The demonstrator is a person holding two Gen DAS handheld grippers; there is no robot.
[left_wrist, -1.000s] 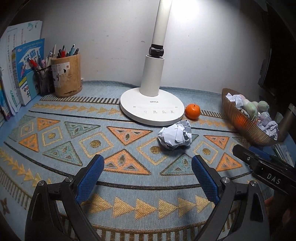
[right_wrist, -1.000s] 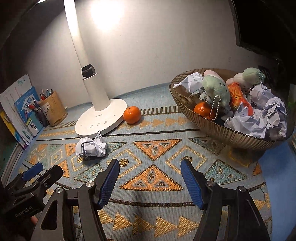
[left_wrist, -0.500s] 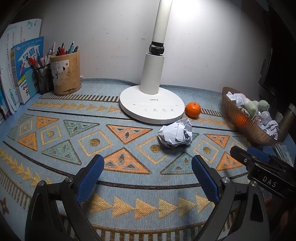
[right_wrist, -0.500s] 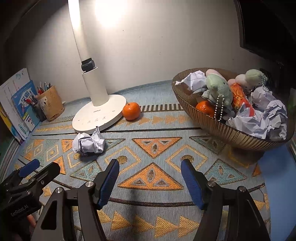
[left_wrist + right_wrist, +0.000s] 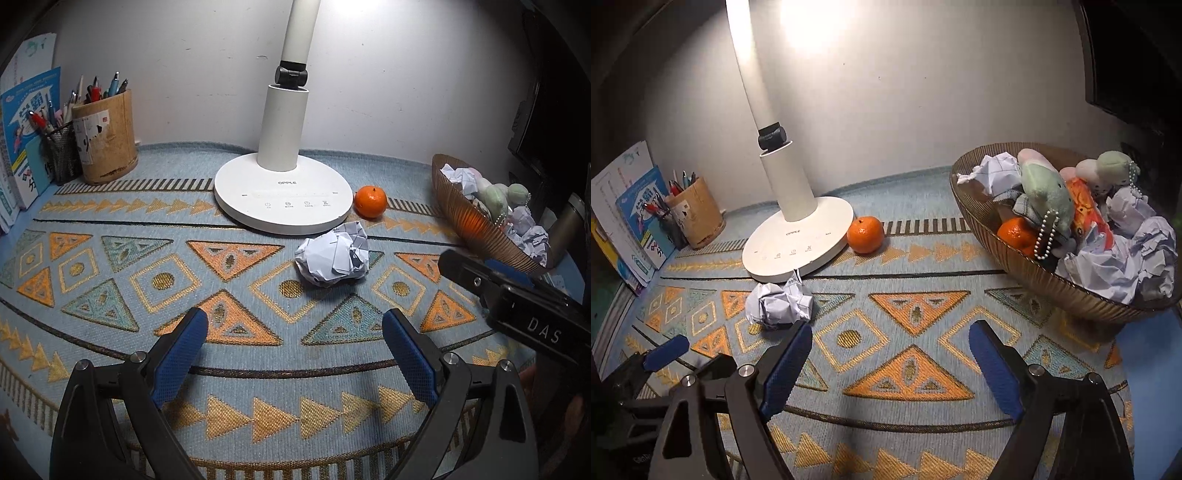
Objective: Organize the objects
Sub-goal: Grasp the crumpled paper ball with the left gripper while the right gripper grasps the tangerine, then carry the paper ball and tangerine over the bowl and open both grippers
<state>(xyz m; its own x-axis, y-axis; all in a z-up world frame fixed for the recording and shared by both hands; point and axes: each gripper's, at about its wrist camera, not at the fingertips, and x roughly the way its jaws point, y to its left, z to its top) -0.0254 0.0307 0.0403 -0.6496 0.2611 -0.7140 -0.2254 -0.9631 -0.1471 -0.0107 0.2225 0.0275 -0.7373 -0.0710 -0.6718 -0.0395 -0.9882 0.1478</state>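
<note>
paper ball (image 5: 334, 257): crumpled, white, on mat just before lamp base | orange (image 5: 370, 201): whole, beside base's right edge | bowl (image 5: 1049, 284): ribbed, heaped with paper, plush toys, another orange

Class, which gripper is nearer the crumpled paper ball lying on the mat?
Left. The left gripper faces the paper ball directly ahead; the right gripper sits further off, the ball beyond its left finger.

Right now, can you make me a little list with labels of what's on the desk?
loose on mat: crumpled white paper ball, round orange tangerine
lamp: white round-based desk lamp, beside both
bowl: ribbed brown bowl holding paper balls, plush toys, a tangerine
left gripper: open, empty
right gripper: jaws just opening, empty
</note>
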